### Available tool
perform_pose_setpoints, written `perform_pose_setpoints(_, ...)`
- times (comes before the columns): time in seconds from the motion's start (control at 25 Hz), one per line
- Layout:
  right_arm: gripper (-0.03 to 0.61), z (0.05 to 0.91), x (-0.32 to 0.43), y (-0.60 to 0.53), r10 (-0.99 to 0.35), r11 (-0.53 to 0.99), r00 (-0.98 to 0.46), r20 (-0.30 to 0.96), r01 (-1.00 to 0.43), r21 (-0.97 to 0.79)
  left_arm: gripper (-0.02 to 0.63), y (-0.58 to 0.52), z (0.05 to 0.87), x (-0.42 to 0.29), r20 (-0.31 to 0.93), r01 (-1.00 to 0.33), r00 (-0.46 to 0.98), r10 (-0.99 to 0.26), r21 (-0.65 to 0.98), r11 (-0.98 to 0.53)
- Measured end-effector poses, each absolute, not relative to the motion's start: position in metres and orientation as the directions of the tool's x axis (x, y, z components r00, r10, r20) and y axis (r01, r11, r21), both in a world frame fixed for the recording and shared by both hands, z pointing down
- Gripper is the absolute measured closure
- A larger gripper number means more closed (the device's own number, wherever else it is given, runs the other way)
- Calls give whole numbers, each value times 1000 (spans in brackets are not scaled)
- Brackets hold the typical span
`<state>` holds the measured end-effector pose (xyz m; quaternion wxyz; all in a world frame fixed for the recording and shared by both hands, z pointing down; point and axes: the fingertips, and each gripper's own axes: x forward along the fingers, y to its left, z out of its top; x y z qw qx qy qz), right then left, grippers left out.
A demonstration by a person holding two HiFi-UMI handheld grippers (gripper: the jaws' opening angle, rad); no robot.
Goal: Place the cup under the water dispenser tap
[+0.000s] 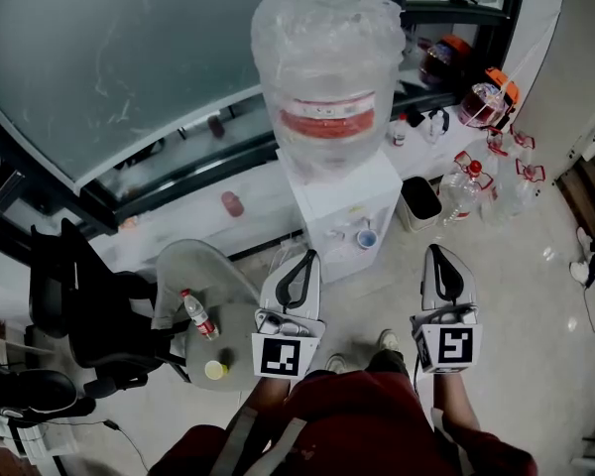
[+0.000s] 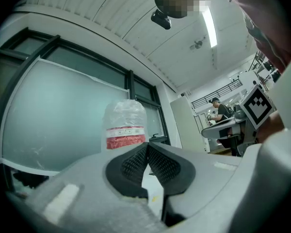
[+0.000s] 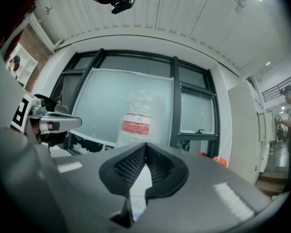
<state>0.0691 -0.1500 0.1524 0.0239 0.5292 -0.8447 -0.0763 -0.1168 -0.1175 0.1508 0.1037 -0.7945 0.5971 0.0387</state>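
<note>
Both tongs are clenched on nothing: our left gripper (image 1: 305, 258) and right gripper (image 1: 437, 252) hang in front of the dispenser (image 1: 342, 191), short of it. The cup (image 1: 367, 238) stands in the dispenser's recess (image 1: 348, 229), toward its right edge. We judge it may sit off-centre there, so a pour could miss. A nudge from shut jaws would tip it, light as it looks.

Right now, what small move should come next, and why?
Probably just lower both grippers and stop. The cup already seems to sit in the dispenser's front recess, and the left gripper and right gripper are shut, empty and clear of it.
</note>
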Motion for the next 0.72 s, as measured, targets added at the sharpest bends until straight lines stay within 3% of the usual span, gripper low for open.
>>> perform_pose_setpoints(0.72, 577, 158, 77, -131, -928, 363, -371, -25, -919, 154, 615, -115, 161, -117, -180, -942, 334, -925, -98, -321)
